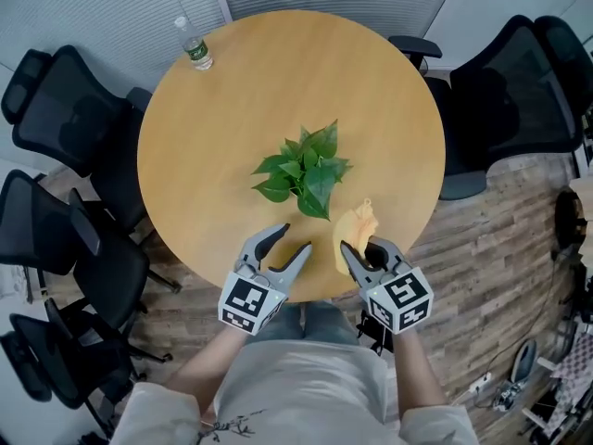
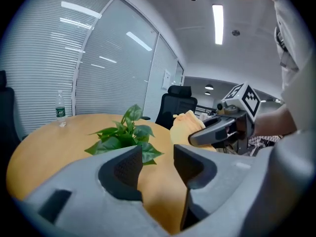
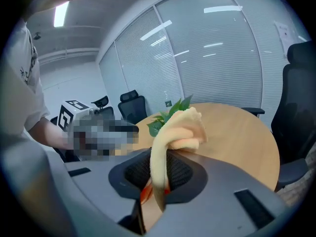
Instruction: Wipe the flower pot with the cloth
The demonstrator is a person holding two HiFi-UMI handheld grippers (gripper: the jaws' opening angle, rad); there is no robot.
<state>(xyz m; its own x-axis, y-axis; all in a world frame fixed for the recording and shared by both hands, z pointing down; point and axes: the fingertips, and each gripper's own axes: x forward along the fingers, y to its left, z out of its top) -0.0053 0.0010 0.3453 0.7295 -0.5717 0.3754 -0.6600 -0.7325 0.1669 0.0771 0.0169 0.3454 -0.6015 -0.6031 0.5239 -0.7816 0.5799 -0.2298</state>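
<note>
The right gripper (image 1: 358, 247) pinches the soft peach-yellow cloth (image 1: 355, 225); the left gripper (image 1: 295, 239) stands narrowly apart, empty. The flower pot hides beneath green leaves (image 1: 304, 170) at the centre of the round wooden table (image 1: 232, 91). I'd steady it left and wipe under the foliage.

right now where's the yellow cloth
In the head view the pale yellow cloth is pinched in the right gripper, over the near edge of the round wooden table, just right of the leafy green plant.

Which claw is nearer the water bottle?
Left. The left claw is at the table's near edge, across from the bottle; the right claw, gripping the cloth, sits farther right.
</note>
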